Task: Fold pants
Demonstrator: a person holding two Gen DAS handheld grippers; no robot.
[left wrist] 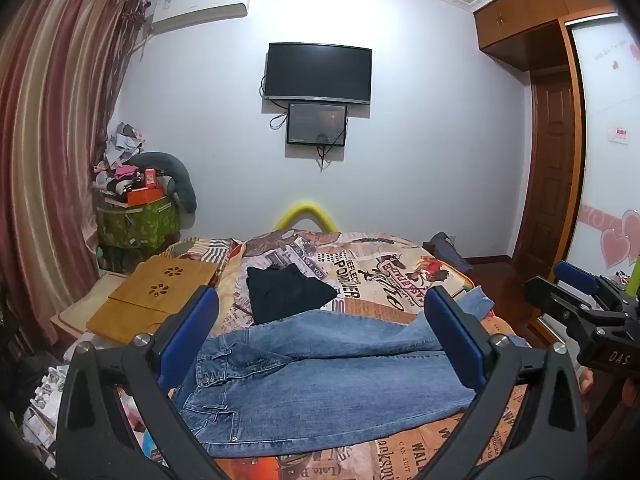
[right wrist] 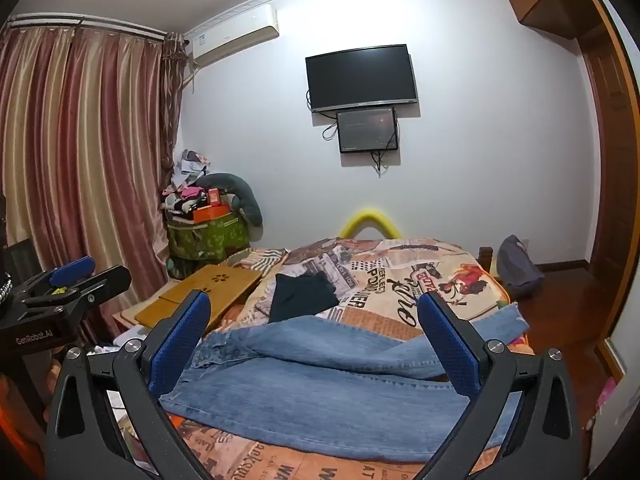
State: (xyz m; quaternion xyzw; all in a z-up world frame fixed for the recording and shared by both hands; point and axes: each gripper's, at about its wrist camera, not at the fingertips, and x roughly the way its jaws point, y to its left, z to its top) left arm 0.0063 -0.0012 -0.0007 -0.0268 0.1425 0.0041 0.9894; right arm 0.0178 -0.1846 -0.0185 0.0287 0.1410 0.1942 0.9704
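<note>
Blue jeans (left wrist: 320, 376) lie across the near end of the bed, waistband to the left, legs running right; they also show in the right wrist view (right wrist: 320, 384). The far leg lies creased over the near one, its hem (right wrist: 512, 316) near the bed's right edge. My left gripper (left wrist: 320, 328) is open and empty, above the jeans' waist end. My right gripper (right wrist: 316, 332) is open and empty, above the legs. The right gripper also shows at the right of the left wrist view (left wrist: 580, 292); the left gripper shows at the left of the right wrist view (right wrist: 72, 276).
A folded black garment (left wrist: 288, 292) lies on the patterned bedspread (left wrist: 380, 276) behind the jeans. A bamboo lap tray (left wrist: 156, 296) sits at the bed's left. A laundry pile (left wrist: 136, 196), curtains, wall TV (left wrist: 318, 72) and wardrobe surround the bed.
</note>
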